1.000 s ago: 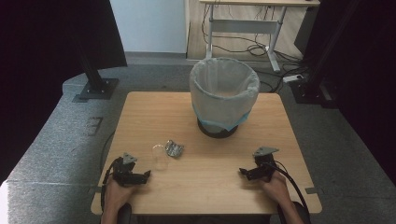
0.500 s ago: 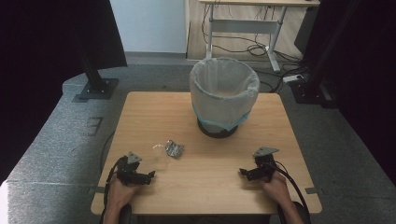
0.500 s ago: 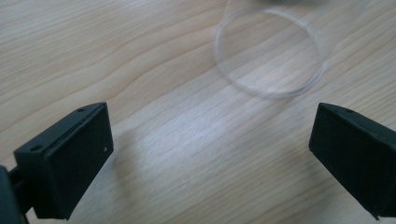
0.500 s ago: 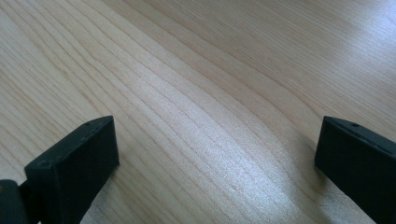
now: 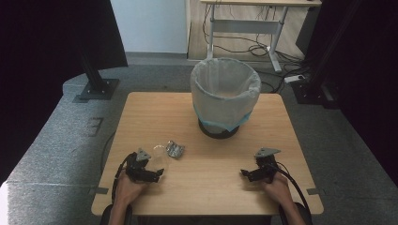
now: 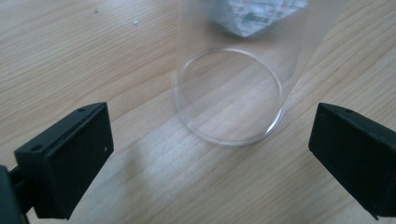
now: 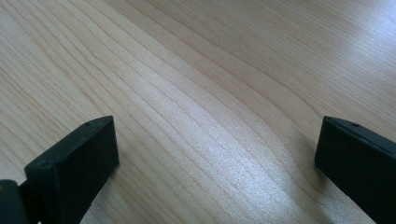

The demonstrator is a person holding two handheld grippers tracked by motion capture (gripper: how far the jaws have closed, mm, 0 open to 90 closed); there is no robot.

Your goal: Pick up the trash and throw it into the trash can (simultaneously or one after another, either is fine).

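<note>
A lined bin stands toward the desk's far edge, well apart from both hands. A clear plastic cup lies on its side near the near-left corner, a crumpled wrapper just beyond it. The left claw points at the cup's mouth, jaws wide and empty, having just opened and edged closer than a second ago. The right claw rests near the near edge, wide, unmoved.

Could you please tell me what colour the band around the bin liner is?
Light blue, running around the white bin liner; the high view shows it best.
</note>
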